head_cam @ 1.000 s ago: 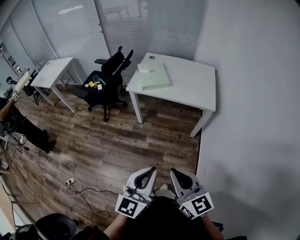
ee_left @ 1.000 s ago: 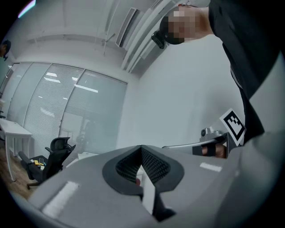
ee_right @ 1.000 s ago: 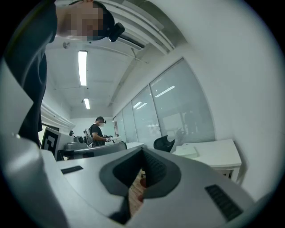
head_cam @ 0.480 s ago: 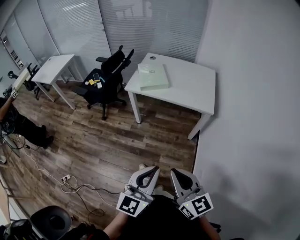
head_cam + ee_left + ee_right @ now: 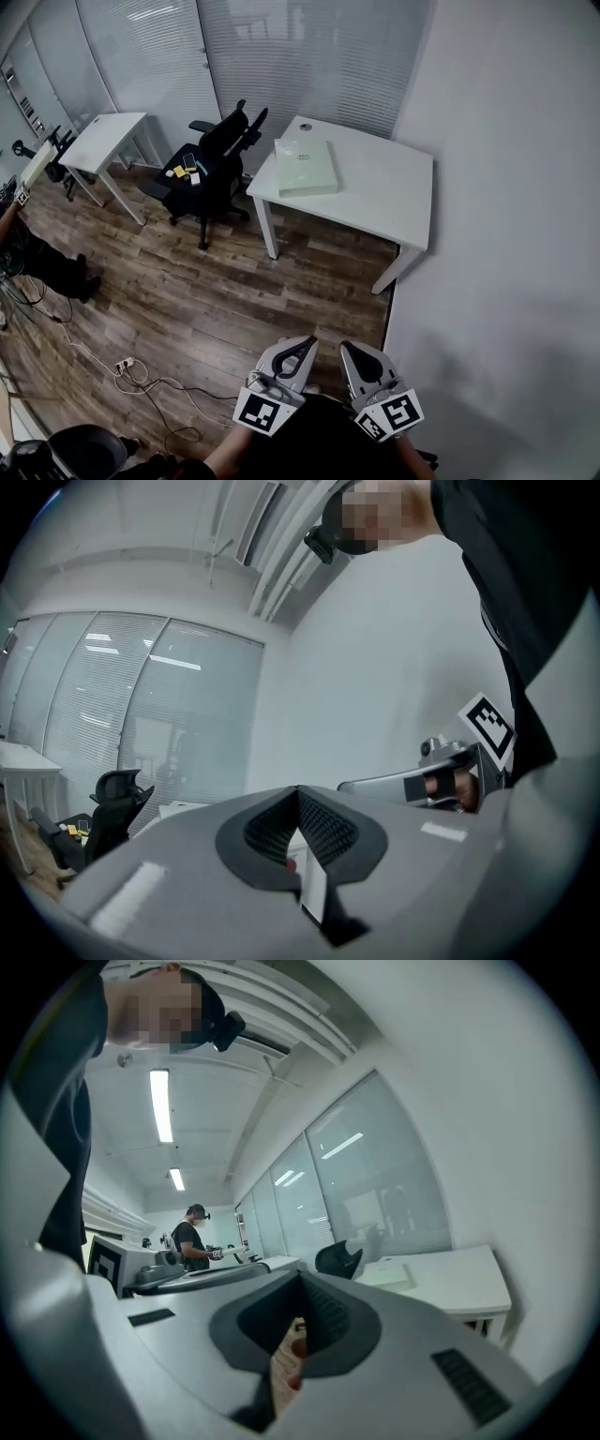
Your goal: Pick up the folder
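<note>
Wood floor (image 5: 216, 291) runs to the white table (image 5: 384, 183); the pale green folder (image 5: 306, 168) lies flat at its far-left corner, long axis unclear, label unreadable. My left gripper (image 5: 304, 345) and right gripper (image 5: 348, 349) are clenched, empty.

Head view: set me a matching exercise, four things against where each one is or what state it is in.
Things:
1. folder
2. office chair
3. power strip
4. left gripper

Places and states:
A. lies on the wood floor, lower left
B. shut, nothing between the jaws
C. lies flat on the larger white desk
D. black, with small items on its seat

Pairs: 1-C, 2-D, 3-A, 4-B
</note>
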### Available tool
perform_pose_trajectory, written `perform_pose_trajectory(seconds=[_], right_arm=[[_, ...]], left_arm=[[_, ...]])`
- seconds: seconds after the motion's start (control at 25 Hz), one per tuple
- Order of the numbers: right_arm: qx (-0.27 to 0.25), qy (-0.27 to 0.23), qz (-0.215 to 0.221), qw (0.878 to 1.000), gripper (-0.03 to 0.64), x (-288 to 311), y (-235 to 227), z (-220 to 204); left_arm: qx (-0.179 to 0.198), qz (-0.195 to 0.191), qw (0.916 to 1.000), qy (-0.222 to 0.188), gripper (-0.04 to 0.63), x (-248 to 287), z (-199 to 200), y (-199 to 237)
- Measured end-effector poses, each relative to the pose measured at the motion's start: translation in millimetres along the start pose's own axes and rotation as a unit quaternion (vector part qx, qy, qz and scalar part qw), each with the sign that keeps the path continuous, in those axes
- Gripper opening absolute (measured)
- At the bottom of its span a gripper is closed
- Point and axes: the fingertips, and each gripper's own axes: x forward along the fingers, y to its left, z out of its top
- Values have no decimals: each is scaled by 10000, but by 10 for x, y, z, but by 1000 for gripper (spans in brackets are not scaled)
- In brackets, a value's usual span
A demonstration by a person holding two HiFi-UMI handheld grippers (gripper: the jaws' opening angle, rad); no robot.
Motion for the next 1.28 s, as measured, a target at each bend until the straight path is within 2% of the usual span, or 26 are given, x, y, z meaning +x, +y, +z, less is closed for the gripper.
perform_pose_trajectory(seconds=[0.2,0.56,0.84,1.12,1.28], right_arm=[[8,112,-125,9999,0,311,-190,73],[-82,233,-47,9997,0,1030,-393,149],[-153,218,-208,9994,0,1579,-537,240],[-177,287,-281,9990,0,2059,-630,215],[-135,344,-277,9989,0,2223,-654,208]], left_arm=[[-51,-16,10000,-16,5,211,50,283],[-232,248,9993,-121,5,569,108,1057],[-415,206,9985,-299,5,844,256,1689],[-305,237,9971,-655,5,972,370,2221],[-337,316,9976,-521,5,986,348,2384]])
